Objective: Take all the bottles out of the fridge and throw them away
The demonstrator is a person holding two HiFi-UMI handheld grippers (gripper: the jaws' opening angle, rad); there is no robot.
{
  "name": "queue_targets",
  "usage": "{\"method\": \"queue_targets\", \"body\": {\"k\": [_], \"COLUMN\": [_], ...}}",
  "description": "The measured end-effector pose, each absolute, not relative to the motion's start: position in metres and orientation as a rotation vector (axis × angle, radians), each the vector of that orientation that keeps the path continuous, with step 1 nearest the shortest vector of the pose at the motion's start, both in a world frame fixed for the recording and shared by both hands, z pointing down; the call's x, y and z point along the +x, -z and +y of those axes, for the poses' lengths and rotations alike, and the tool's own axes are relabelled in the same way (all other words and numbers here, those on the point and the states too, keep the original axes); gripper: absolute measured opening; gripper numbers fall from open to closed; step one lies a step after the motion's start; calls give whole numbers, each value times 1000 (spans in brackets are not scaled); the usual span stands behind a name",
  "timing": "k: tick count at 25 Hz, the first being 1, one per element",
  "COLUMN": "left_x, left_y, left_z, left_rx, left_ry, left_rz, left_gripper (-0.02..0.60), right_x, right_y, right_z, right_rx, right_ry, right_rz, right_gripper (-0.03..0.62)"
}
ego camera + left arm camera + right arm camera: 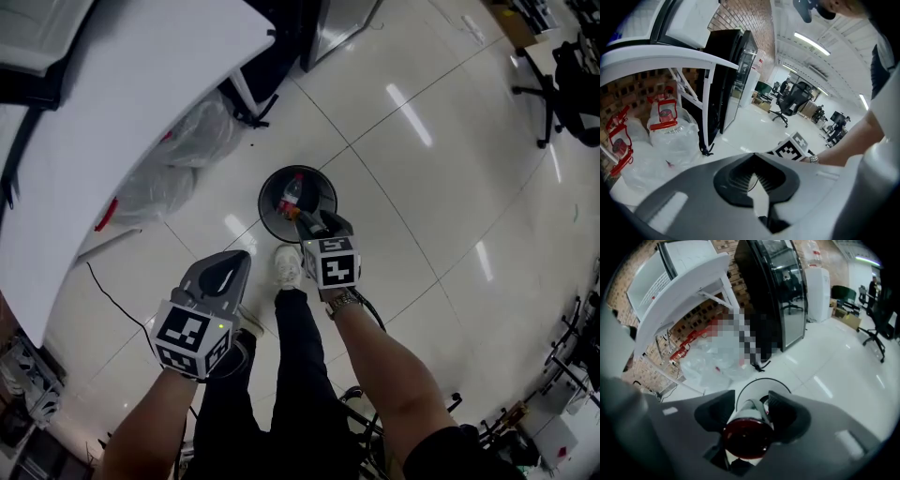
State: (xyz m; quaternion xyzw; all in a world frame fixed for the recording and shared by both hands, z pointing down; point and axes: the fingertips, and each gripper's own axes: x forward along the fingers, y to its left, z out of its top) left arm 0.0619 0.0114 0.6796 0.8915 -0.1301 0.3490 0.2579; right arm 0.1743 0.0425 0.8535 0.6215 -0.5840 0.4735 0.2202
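No writing can be read. The bottle (747, 437) wears a red label in the head view, but its print is too small to make out, and the cubes on both tools carry only black-and-white square markers.

The right gripper view looks at the bottle's dark red base end-on, deep between the jaws of the right tool (752, 399), which are clenched on its sides. Past the jaw tips curves the rim of the round bin (776, 382). The head view adds what this view hides: a red cap and the length of the bottle, which juts from the tool's tips over the bin's dark mouth (whether it touches the inside cannot be told). The bin stands on the pale tiled floor (422, 187), just ahead of the person's white shoe (287, 265).

The left tool (753, 157) is closed with nothing in it, its ribbed pads meeting at the tips. It hangs beside the person's leg, apart from the bin. Only its view shows the clear bags (672, 131) with red fastenings under the white table (661, 58), and an office chair (790, 103) further off. A black glass-doored fridge (736, 70) stands beyond the table.
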Motion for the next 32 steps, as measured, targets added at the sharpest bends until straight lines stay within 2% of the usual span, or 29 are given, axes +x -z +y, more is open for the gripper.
{"method": "queue_targets", "body": {"k": [17, 32], "left_x": [69, 54], "left_y": [-649, -575], "left_z": [0, 3], "left_rx": [2433, 2500], "left_ry": [-886, -807], "left_rz": [-401, -527], "left_gripper": [5, 5], "right_x": [155, 117], "right_y": [-810, -685], "right_z": [38, 17], "right_rx": [1608, 1545], "right_ry": [-1294, -1100], "right_rz": [-1682, -1915], "right_gripper": [221, 221]}}
